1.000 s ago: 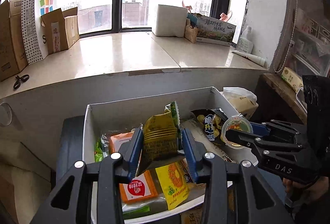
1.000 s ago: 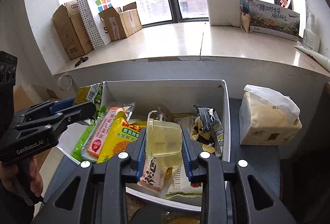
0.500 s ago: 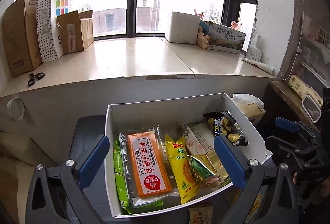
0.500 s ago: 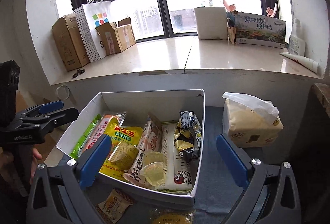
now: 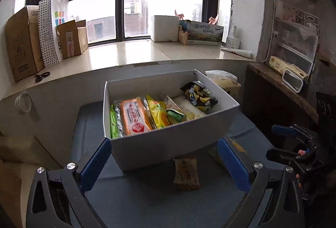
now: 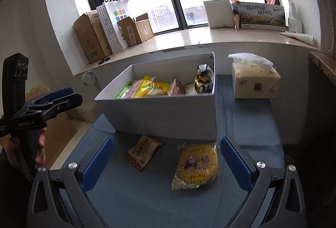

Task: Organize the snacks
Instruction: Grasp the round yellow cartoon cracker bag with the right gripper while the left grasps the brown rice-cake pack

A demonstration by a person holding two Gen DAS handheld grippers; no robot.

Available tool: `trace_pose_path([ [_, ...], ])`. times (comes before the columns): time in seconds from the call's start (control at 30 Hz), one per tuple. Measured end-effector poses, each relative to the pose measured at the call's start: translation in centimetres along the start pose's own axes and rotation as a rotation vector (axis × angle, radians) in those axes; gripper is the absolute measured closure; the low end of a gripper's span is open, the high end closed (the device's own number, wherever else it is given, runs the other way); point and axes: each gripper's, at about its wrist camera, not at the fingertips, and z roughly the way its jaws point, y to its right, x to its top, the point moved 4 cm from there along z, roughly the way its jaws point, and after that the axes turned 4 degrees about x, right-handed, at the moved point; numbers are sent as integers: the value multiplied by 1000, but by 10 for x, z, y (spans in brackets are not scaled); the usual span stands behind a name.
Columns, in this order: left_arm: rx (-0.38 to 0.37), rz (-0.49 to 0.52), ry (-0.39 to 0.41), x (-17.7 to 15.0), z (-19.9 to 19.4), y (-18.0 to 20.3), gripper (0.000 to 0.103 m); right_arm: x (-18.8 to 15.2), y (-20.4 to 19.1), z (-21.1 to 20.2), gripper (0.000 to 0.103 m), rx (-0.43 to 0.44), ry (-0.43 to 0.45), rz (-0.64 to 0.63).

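A white box (image 5: 168, 144) (image 6: 163, 114) on the blue cloth holds several snack packets, among them an orange one (image 5: 134, 115), a yellow one (image 5: 157, 111) and a dark one (image 5: 198, 95). Two packets lie on the cloth in front of the box: a small tan one (image 6: 143, 151) (image 5: 185, 172) and a round yellow one (image 6: 195, 165). My left gripper (image 5: 166, 162) is open and empty, pulled back in front of the box. My right gripper (image 6: 166, 162) is open and empty above the two loose packets.
A tissue pack (image 6: 255, 81) stands to the right of the box. A window sill (image 5: 136, 54) behind carries cardboard boxes (image 5: 21, 45), a paper bag and a printed carton. A dark shelf (image 5: 279, 83) stands at the right.
Both grippers let go of their snacks over the box, opened wide and drew back toward me. The box now sits farther away and the loose packets on the cloth have come into view.
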Motion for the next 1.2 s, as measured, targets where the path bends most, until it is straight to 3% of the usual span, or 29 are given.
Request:
trace_pose_path([
  [0.23,-1,2,-92,-57,-8,17,0,-59,4,27,0,-71,-130,21],
  [0.63,-4,-24,-147,-82,-12,12,0,-45,42,117,0,-253,-272,-9],
  [0.7,-2,-29,-155,-84,-10,10,0,-43,39,123,18,-286,-285,-52],
  [0.77,-3,-28,-159,-85,-9,10,0,-41,35,124,24,-288,-288,-67],
  [1.0,-20,-18,-172,-83,3,18,0,-46,32,116,24,-265,-276,-79],
  [1.2,-40,16,-227,-80,49,34,0,-40,36,69,24,-245,-213,-55],
])
